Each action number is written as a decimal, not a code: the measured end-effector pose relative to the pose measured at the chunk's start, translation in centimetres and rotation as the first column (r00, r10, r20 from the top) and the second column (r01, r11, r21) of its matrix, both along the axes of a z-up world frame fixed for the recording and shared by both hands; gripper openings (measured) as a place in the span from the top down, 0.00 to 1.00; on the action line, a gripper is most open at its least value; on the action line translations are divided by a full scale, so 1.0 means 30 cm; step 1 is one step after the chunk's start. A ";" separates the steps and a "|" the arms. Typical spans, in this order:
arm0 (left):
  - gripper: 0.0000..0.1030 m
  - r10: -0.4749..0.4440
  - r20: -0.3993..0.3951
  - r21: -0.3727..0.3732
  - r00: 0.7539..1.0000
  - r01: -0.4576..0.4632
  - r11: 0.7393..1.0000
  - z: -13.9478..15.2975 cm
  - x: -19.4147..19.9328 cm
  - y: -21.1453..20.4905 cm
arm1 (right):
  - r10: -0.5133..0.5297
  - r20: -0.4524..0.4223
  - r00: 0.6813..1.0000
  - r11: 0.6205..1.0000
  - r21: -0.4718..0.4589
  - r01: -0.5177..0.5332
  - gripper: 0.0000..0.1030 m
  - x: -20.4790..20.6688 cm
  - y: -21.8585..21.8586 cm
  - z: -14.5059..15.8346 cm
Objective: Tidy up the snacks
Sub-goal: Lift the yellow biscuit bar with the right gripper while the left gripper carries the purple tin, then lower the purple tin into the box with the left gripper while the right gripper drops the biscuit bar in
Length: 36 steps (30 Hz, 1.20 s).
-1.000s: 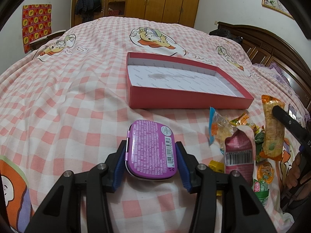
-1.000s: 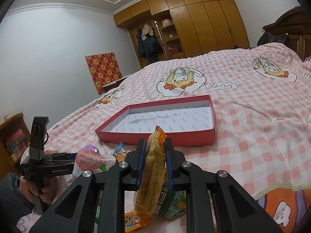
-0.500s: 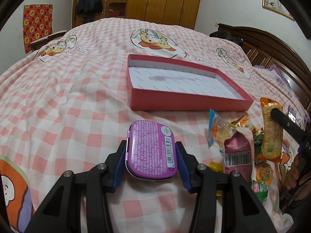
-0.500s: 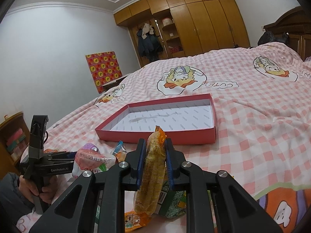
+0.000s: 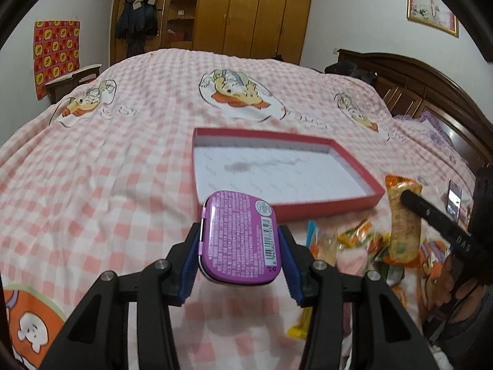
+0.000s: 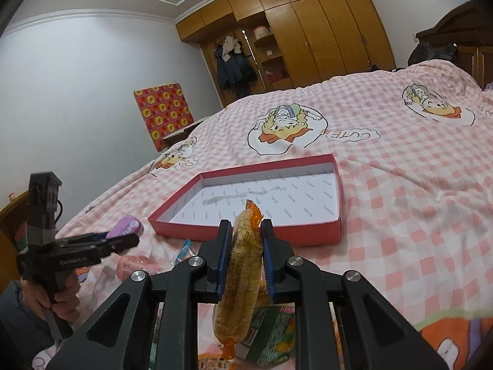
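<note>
My left gripper (image 5: 238,246) is shut on a flat purple tin (image 5: 238,237), held above the checked bedspread just short of the red box's near wall. The shallow red box (image 5: 326,208) with its white floor lies empty ahead. My right gripper (image 6: 245,243) is shut on an orange-and-yellow snack bar packet (image 6: 243,265), which hangs lengthwise between the blue pads. In the right wrist view the left gripper (image 6: 123,240) shows at the left with the purple tin (image 6: 126,226). The same snack bar packet (image 5: 402,225) appears at the right of the left wrist view.
Loose snack wrappers (image 5: 354,240) lie scattered on the bed right of the tin, and a green packet (image 6: 271,333) sits under the right gripper. A phone (image 5: 453,200) rests at the far right. A dark wooden headboard (image 5: 416,86) and a wardrobe (image 5: 246,12) stand behind.
The left gripper has risen with the purple tin, which now overlaps the red box's near wall in its view. The right gripper and its snack bar have stayed put.
</note>
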<state>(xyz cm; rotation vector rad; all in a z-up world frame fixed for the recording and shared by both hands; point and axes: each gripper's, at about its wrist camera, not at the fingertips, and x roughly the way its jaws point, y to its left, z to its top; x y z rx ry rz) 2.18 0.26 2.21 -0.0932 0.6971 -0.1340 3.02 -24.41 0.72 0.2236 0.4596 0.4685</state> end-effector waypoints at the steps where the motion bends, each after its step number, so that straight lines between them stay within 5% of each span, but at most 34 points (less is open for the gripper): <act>1: 0.52 -0.001 0.005 0.003 1.000 0.001 1.000 0.010 0.013 -0.003 | 0.001 0.001 1.000 1.000 -0.003 -0.001 0.80 0.008 0.002 0.004; 13: 0.51 -0.033 0.032 0.086 0.999 0.030 0.996 0.046 0.170 -0.075 | 0.014 -0.006 1.000 1.000 -0.015 -0.014 0.80 0.120 0.007 0.035; 36: 0.52 -0.011 0.012 0.056 1.000 0.010 0.998 -0.045 0.362 -0.082 | 0.018 -0.035 0.999 0.999 0.033 -0.017 0.84 0.375 0.038 0.054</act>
